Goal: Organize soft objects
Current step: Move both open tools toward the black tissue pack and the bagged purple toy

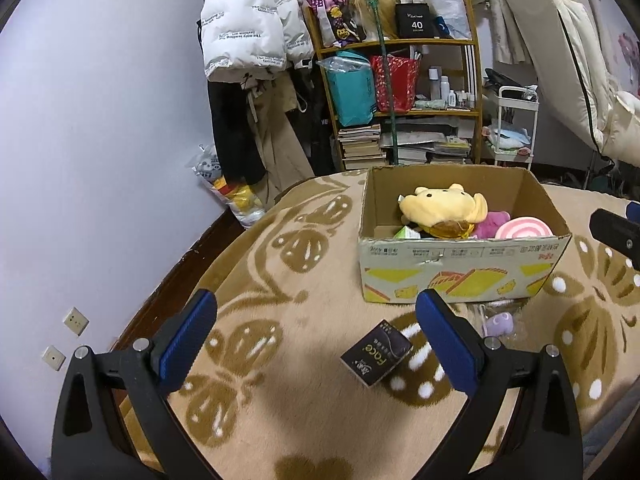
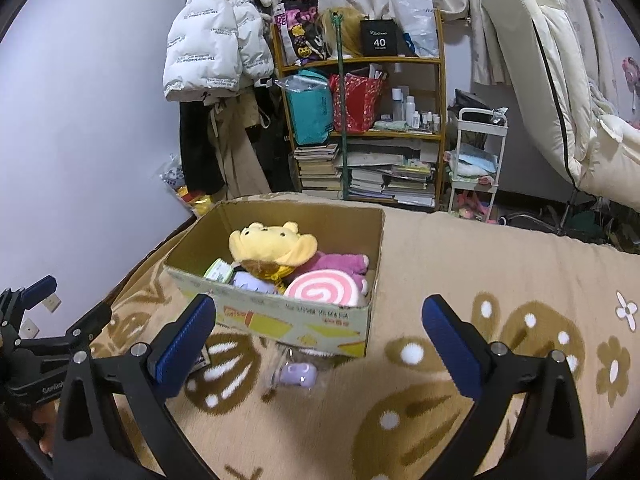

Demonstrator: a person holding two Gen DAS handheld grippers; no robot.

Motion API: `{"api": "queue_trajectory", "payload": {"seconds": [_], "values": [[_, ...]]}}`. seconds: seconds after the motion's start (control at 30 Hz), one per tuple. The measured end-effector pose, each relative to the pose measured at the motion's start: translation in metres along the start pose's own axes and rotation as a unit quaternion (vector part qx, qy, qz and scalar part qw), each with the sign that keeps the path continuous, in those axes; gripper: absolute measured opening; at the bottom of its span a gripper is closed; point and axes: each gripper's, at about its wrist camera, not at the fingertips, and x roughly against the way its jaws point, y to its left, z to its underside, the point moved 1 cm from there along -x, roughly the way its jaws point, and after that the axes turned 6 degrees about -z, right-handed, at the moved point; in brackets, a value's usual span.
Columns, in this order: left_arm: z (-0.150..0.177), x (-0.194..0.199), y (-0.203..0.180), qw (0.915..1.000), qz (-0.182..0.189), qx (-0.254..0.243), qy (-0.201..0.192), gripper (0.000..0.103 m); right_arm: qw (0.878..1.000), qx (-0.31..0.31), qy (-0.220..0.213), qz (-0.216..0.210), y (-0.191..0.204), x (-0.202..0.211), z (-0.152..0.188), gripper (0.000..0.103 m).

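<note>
A cardboard box (image 1: 460,264) (image 2: 296,316) stands on the patterned blanket. It holds a yellow bear plush (image 1: 440,206) (image 2: 272,244), a pink swirl cushion (image 1: 522,230) (image 2: 326,288), a magenta plush (image 2: 344,262) and other soft items. In front of the box lie a small lilac toy in clear wrap (image 1: 498,324) (image 2: 298,374) and a dark "Face" packet (image 1: 378,352). My left gripper (image 1: 316,336) hovers open above the packet. My right gripper (image 2: 320,340) is open above the lilac toy, empty.
The beige and brown blanket (image 2: 480,264) covers the bed. Behind stand a wooden shelf (image 1: 400,80) with books and bags, hanging coats (image 1: 248,40), a white trolley (image 2: 478,160) and a mattress leaning on the right. The wall is at left.
</note>
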Motion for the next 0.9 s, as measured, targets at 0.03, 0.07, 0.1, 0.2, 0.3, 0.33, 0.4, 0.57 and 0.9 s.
{"api": "queue_trajectory", "payload": {"seconds": [0.03,0.07,0.1,0.2,0.3,0.33,0.4,0.57,0.9], "values": [[0.001,0.0,0.001,1.0,0.0,0.0,0.003,0.099,1.0,0.0,0.001,0.0,0.001,0.001,0.002,0.103],[0.001,-0.001,0.002,1.0,0.001,0.001,0.005,0.099,1.0,-0.001,0.0,0.001,0.001,0.003,0.003,0.103],[0.001,-0.002,0.002,1.0,0.001,0.001,0.008,0.099,1.0,-0.002,0.001,0.002,0.001,0.003,0.005,0.103],[0.002,-0.006,0.003,0.9998,0.004,0.004,0.017,0.099,1.0,-0.003,0.007,0.004,0.001,0.002,0.009,0.103],[0.003,-0.011,0.003,0.9996,0.006,0.002,0.027,0.099,1.0,-0.003,0.014,0.005,0.0,-0.002,0.011,0.103],[0.003,-0.012,0.002,0.9995,0.007,0.001,0.03,0.099,1.0,-0.003,0.016,0.005,-0.001,-0.004,0.011,0.103],[0.004,-0.016,0.0,0.9994,0.007,-0.001,0.035,0.099,1.0,-0.004,0.022,0.005,0.0,-0.008,0.012,0.103],[0.007,-0.027,-0.005,0.9985,0.01,-0.007,0.053,0.099,0.999,-0.002,0.04,0.005,0.001,-0.02,0.017,0.103],[0.017,-0.053,-0.015,0.9948,0.015,-0.023,0.098,0.099,0.997,-0.003,0.078,0.01,0.003,-0.047,0.027,0.103]]}}
